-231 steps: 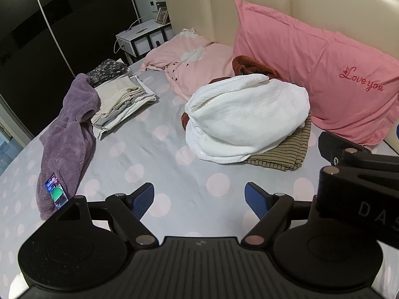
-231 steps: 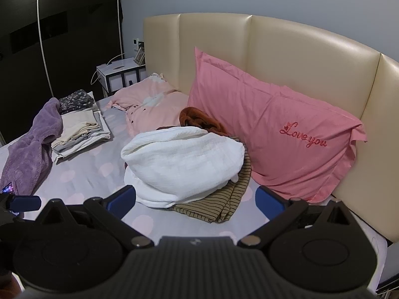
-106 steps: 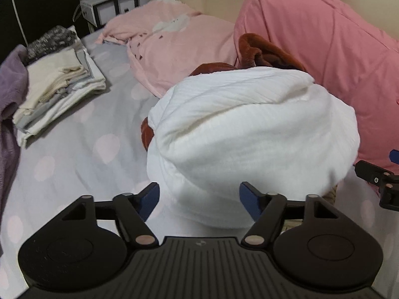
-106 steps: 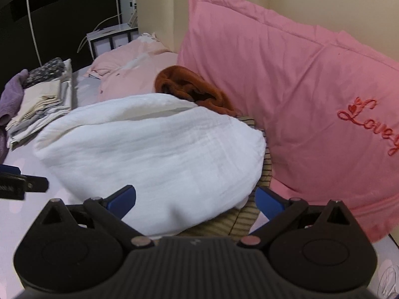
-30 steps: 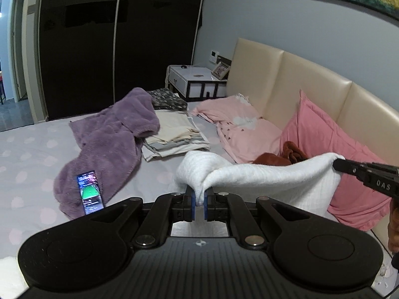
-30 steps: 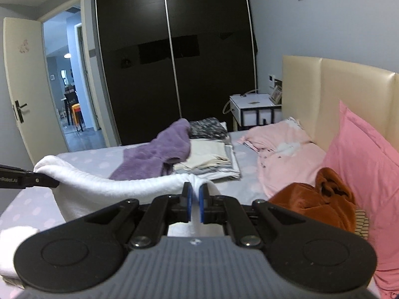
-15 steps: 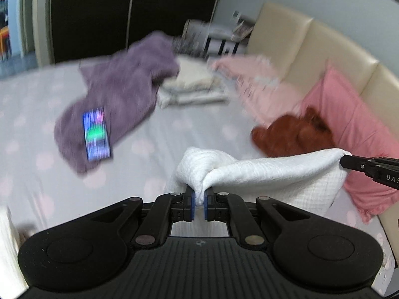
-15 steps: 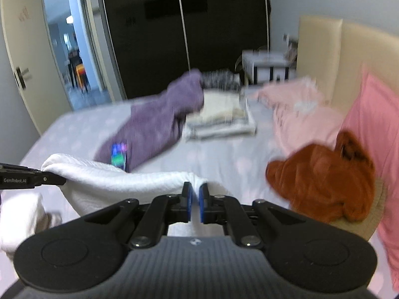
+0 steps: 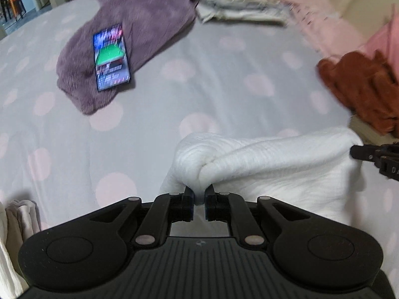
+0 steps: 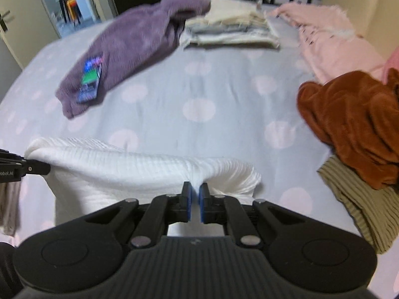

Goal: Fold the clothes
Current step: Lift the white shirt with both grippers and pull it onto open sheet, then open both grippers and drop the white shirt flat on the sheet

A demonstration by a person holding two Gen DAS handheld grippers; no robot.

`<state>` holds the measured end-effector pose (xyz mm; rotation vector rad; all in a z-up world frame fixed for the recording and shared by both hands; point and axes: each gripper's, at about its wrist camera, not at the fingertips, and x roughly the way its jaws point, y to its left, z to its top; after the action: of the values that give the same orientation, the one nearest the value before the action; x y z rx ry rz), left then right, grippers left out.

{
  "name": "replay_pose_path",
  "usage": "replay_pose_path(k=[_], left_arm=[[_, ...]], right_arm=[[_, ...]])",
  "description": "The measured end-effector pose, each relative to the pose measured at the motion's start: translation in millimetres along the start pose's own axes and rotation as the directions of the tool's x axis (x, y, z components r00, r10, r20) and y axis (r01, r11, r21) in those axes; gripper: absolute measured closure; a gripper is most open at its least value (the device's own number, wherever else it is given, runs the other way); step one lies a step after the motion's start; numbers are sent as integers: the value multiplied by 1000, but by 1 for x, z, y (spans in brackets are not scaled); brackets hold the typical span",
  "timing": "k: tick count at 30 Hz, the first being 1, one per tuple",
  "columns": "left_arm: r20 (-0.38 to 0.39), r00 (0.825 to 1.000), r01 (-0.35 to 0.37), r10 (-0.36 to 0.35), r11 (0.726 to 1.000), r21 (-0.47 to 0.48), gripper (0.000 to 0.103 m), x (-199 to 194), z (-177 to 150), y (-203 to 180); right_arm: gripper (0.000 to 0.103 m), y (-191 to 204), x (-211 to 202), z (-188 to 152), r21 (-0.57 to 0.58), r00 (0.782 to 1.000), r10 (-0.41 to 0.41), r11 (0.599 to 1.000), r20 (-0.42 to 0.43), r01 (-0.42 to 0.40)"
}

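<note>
A white ribbed garment (image 9: 281, 164) hangs stretched between my two grippers above the grey dotted bedsheet (image 9: 174, 94). My left gripper (image 9: 198, 200) is shut on one bunched corner of it. My right gripper (image 10: 195, 196) is shut on the other corner of the same garment (image 10: 129, 167). The right gripper's tip (image 9: 366, 153) shows at the right edge of the left wrist view. The left gripper's tip (image 10: 30, 168) shows at the left edge of the right wrist view.
A purple fleece (image 10: 139, 39) with a lit phone (image 9: 111, 56) on it lies far left. A folded stack (image 10: 229, 32) sits at the back, a pink garment (image 10: 329, 39) beside it. A rust-brown garment (image 10: 354, 124) lies on a striped olive one (image 10: 361, 206) at right.
Both grippers have tilted down and dropped toward the bed, carrying the white garment stretched between them. The sheet now fills both views. Both stay shut on the garment.
</note>
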<state>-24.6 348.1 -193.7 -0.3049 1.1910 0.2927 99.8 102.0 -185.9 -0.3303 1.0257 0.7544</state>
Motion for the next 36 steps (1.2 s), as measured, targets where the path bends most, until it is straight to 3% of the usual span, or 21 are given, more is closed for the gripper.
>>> replay_pose_path(k=[8, 10, 13, 14, 16, 22, 30, 36], left_arm=[[-86, 994, -62, 62, 998, 1, 95, 52, -10, -1], [-93, 991, -93, 94, 996, 14, 87, 59, -14, -2], [-83, 990, -117, 116, 993, -6, 74, 59, -17, 0], [-78, 990, -119, 118, 993, -15, 71, 58, -17, 1], [-67, 990, -123, 122, 992, -10, 62, 52, -18, 2], [-40, 990, -135, 137, 990, 41, 62, 30, -31, 4], [23, 993, -115, 113, 981, 153, 60, 2, -73, -4], [33, 998, -67, 60, 943, 326, 57, 0, -122, -33]], right_arm=[[95, 2, 56, -6, -23, 995, -14, 1000, -103, 11], [93, 1, 66, -11, -14, 992, -1, 1000, -128, -1], [85, 4, 67, -15, -40, 995, 6, 999, -98, -10], [70, 4, 63, -15, -45, 997, 2, 999, -82, -6], [61, 4, 56, -16, -53, 999, -6, 999, -50, 3], [60, -1, 22, -30, -44, 999, 27, 999, 28, -26], [53, 22, -16, -92, -265, 994, 49, 964, 93, -23], [52, 41, -23, -146, -444, 997, 43, 896, 64, -10]])
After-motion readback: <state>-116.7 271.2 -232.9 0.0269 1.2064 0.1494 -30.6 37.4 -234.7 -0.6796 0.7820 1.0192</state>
